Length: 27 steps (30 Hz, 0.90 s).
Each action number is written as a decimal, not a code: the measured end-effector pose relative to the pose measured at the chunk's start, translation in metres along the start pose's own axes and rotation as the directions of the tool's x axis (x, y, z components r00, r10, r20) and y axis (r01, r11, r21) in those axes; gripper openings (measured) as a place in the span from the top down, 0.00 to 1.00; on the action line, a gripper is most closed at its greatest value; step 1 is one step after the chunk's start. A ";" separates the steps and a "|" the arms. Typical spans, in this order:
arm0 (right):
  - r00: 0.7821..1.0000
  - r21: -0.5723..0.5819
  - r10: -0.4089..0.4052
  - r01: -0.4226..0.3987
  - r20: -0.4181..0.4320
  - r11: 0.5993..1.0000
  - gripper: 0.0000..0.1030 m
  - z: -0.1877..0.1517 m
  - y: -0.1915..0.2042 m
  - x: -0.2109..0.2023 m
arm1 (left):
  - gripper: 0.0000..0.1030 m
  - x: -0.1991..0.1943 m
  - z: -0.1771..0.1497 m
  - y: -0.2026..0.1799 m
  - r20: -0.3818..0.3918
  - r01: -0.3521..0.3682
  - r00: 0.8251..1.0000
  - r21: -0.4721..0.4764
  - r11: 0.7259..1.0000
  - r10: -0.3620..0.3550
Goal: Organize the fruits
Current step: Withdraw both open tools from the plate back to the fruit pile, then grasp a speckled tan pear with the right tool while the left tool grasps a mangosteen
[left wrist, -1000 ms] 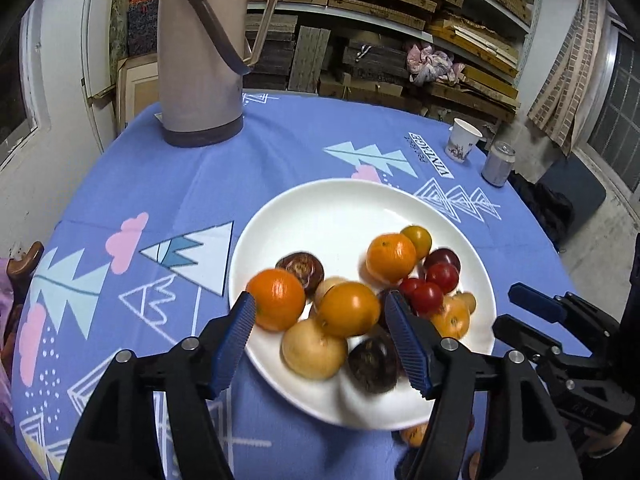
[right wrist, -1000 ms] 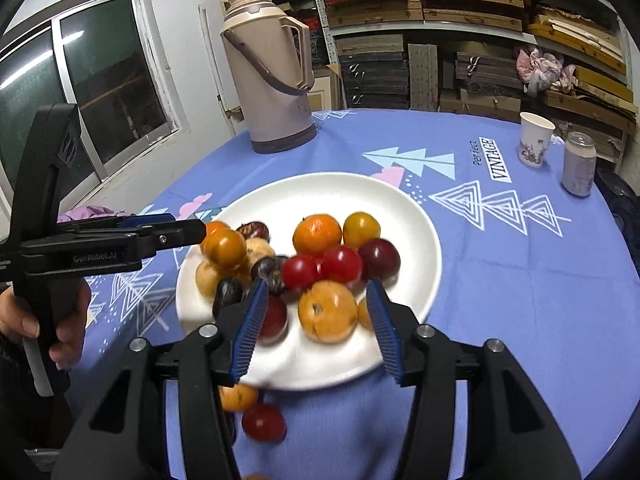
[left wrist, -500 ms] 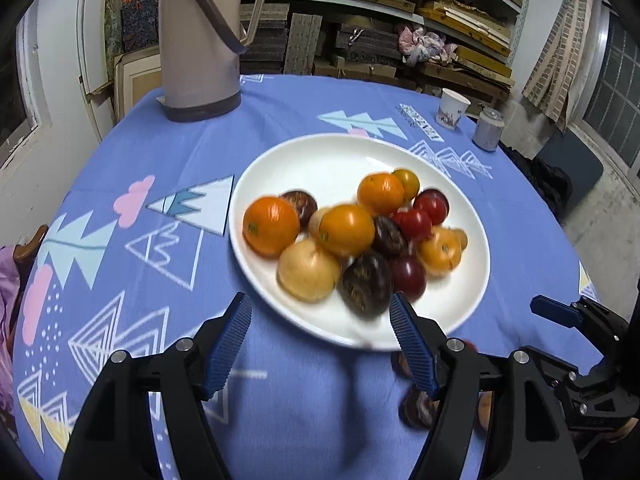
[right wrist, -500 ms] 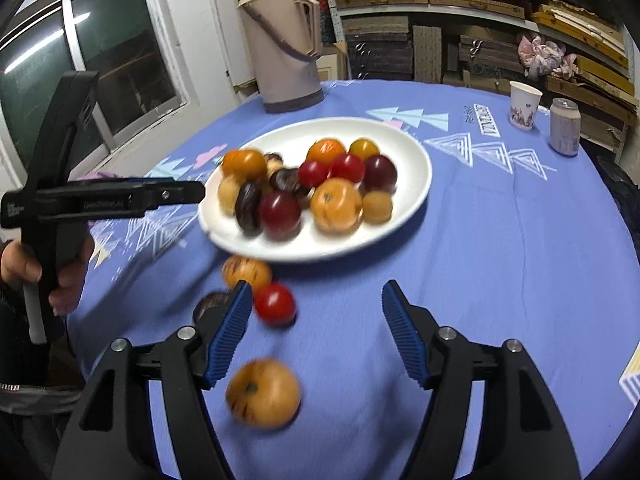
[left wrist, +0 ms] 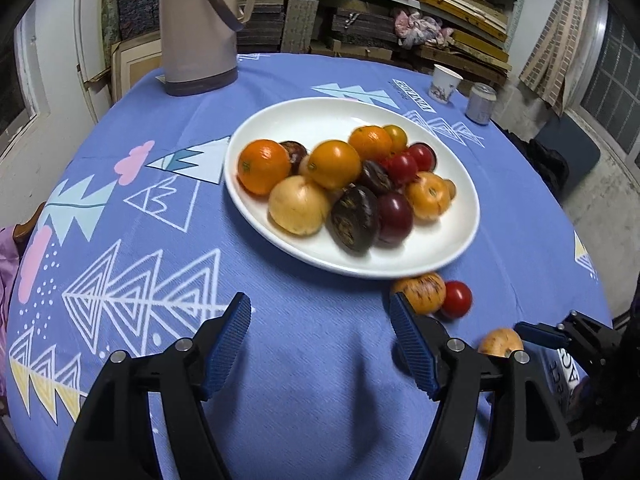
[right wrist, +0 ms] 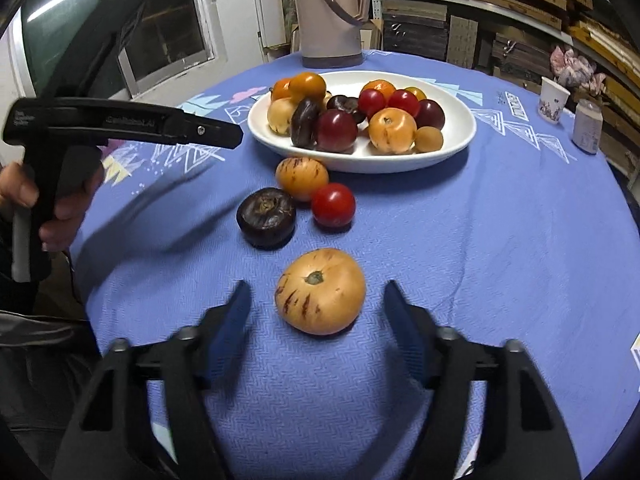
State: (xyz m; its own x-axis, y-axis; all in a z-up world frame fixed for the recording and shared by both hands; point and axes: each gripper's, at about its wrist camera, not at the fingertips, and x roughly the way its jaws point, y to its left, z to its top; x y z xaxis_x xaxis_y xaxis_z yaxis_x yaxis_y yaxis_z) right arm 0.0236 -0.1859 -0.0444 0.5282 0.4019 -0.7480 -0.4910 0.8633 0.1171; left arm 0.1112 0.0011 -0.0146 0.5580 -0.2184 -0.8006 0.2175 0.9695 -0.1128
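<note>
right wrist view is showing four fruits lying off the white round plate (right wrist: 460,142); right claw (right wrist: 318,312), spread wide, is flanking the streaked yellow fruit (right wrist: 320,291); left claw (left wrist: 320,340) is gaping, holding nothing

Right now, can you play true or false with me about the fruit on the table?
1. Four fruits lie off the plate. True.
2. The right claw is squeezing the striped fruit. False: it is open, with the fruit between its fingers and untouched.
3. The red tomato sits on the cloth. True.
4. The left claw holds an orange. False: it is open and holds nothing.
5. The jug stands behind the plate. True.
</note>
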 end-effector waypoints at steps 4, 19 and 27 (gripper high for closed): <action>1.000 -0.001 -0.011 0.011 -0.008 1.000 0.54 0.000 0.001 0.008 | 0.29 0.002 -0.007 -0.011 -0.023 0.016 1.000 0.029 0.999 -0.015; 1.000 0.077 0.001 -0.001 0.013 0.997 0.56 -0.006 -0.022 0.001 | 0.29 0.027 -0.023 -0.056 -0.105 0.072 0.993 0.122 0.990 -0.059; 1.000 0.081 0.001 -0.002 0.013 0.997 0.56 -0.007 -0.025 -0.001 | 0.30 0.036 -0.025 -0.060 -0.107 0.056 0.993 0.115 0.992 -0.044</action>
State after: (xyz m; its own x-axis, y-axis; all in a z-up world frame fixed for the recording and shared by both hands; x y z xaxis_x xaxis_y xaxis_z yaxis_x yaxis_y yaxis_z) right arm 0.0302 -0.2097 -0.0516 0.5368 0.4069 -0.7391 -0.4346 0.8842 0.1712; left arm 0.0987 -0.0619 -0.0516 0.4594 -0.2474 -0.8531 0.3393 0.9365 -0.0889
